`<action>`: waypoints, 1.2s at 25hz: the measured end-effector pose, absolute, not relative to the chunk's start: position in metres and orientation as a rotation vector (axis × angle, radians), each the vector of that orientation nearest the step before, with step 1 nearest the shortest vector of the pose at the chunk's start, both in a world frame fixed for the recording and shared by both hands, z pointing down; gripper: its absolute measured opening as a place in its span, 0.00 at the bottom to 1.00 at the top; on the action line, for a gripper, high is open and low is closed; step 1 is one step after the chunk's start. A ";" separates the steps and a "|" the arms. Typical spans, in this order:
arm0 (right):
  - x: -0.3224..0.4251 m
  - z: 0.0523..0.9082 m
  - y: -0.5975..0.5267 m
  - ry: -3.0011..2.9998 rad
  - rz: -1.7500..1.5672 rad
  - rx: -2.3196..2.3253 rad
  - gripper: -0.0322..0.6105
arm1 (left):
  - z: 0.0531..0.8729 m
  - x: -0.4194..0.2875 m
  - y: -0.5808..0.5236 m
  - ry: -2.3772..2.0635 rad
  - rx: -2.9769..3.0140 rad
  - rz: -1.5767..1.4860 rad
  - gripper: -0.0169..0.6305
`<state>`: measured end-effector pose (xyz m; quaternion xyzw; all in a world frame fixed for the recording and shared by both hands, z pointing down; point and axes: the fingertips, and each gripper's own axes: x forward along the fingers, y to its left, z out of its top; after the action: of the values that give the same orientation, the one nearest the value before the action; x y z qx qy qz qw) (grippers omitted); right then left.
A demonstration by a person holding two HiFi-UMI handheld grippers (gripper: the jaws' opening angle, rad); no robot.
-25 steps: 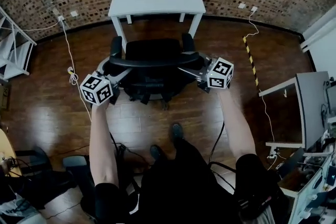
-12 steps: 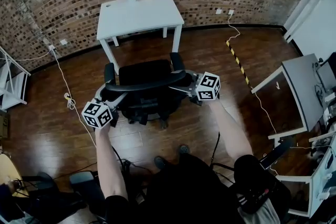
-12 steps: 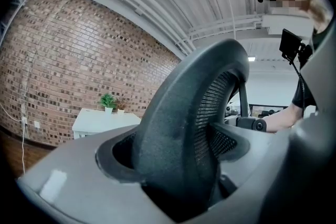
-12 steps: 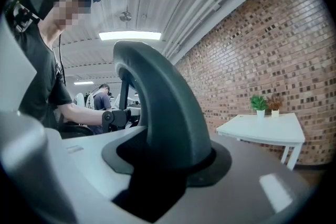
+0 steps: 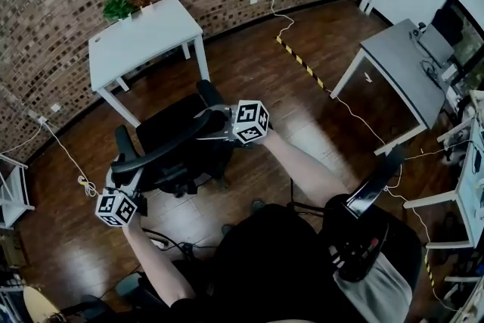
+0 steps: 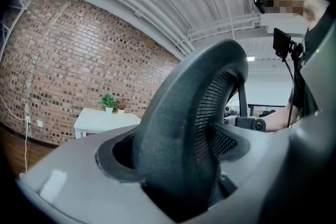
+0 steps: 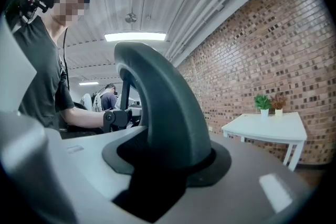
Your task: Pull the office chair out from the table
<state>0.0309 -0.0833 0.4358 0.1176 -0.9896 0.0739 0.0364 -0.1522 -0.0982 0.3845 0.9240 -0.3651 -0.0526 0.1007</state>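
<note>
In the head view the black office chair stands on the wood floor, a short way clear of the white table and turned at an angle to it. My left gripper is shut on the left end of the chair's curved backrest; my right gripper is shut on its right end. The left gripper view has the mesh backrest edge filling the gap between the jaws of the left gripper. In the right gripper view, the right gripper clamps the smooth backrest edge.
Two potted plants sit on the table by the brick wall. A grey desk stands at the right, with yellow-black tape and a cable on the floor between. A white shelf and cables lie at the left.
The chair has come away from the table and swung round with both grippers still on its backrest. The head view has turned, so table and chair now sit left of centre.
</note>
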 end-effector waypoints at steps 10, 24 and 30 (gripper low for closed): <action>0.050 0.435 -0.049 -3.045 0.183 0.344 0.38 | 0.388 -0.133 -0.066 -1.122 2.722 -0.164 0.77; 0.086 0.429 -0.001 -3.080 0.099 0.298 0.38 | 0.391 -0.101 -0.020 -1.163 2.769 -0.191 0.77; 0.077 0.423 0.013 -3.119 0.037 0.421 0.42 | 0.394 -0.115 -0.007 -1.093 2.874 -0.192 0.77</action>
<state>0.0772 0.0126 0.4231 0.1338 -0.9909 0.0118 -0.0029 -0.1155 -0.0072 0.3941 0.9324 -0.3546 -0.0622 0.0304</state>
